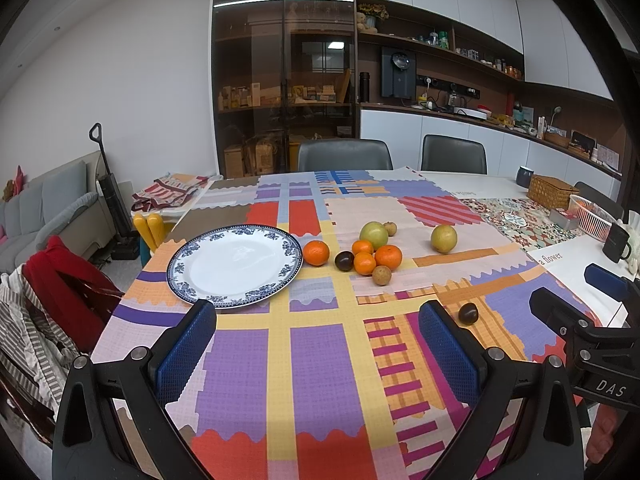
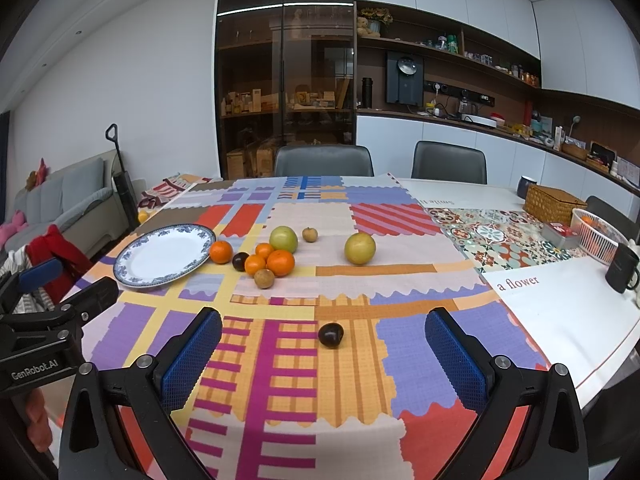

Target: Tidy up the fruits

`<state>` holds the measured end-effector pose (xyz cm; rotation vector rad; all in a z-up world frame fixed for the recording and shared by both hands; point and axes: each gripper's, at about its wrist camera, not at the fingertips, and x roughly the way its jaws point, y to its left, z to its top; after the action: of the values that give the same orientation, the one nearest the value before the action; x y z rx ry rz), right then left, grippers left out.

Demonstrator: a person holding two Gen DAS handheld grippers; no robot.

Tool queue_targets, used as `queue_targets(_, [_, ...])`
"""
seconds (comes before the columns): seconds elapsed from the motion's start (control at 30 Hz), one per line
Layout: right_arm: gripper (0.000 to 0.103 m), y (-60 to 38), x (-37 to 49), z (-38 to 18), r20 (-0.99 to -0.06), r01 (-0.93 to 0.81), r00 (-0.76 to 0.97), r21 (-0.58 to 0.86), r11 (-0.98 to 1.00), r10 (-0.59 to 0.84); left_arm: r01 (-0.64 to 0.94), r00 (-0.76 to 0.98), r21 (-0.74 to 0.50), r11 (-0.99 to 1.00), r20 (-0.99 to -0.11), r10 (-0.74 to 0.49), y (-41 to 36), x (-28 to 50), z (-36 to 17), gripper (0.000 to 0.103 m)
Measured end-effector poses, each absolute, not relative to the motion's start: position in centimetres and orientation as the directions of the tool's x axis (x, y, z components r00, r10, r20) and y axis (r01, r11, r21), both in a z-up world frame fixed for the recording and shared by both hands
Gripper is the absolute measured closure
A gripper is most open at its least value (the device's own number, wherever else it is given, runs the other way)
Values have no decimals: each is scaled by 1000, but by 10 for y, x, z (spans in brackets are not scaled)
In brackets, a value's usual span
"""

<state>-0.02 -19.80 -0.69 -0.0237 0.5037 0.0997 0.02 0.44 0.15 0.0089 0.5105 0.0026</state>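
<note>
My left gripper (image 1: 316, 344) hovered with its blue pads wide apart and nothing between them, above the patchwork tablecloth (image 1: 280, 360), the blue-rimmed plate (image 1: 236, 268) lying bare just ahead. My right gripper (image 2: 324, 356) was equally spread and unloaded, a dark plum (image 2: 331, 335) lying alone on the cloth between its fingers. Farther off, a cluster of oranges (image 2: 280, 262), a green apple (image 2: 283, 239) and another plum (image 2: 241, 261) sat beside the plate, a yellow-green fruit (image 2: 360, 249) apart to the right
</note>
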Motion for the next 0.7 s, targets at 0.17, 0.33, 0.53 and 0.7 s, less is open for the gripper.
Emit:
queue_targets(0.17, [0,-197,-1,-7,-484,-102,871,1,995,90,0,872,8,1000,-489,4,5,0,1,0])
queue_targets(0.33, [0,-197,-1,-9,-487,-103,869,0,995,90,-2,871,8,1000,-492,5,5,0,2,0])
queue_targets(0.53, [0,-196,3,-16,-509,-105,856,2,994,92,-4,865,9,1000,-502,8,5,1,-8,0])
queue_targets(0.7, [0,-194,12,-22,-538,-105,838,9,994,93,25,858,12,1000,-514,-15,5,11,-14,0])
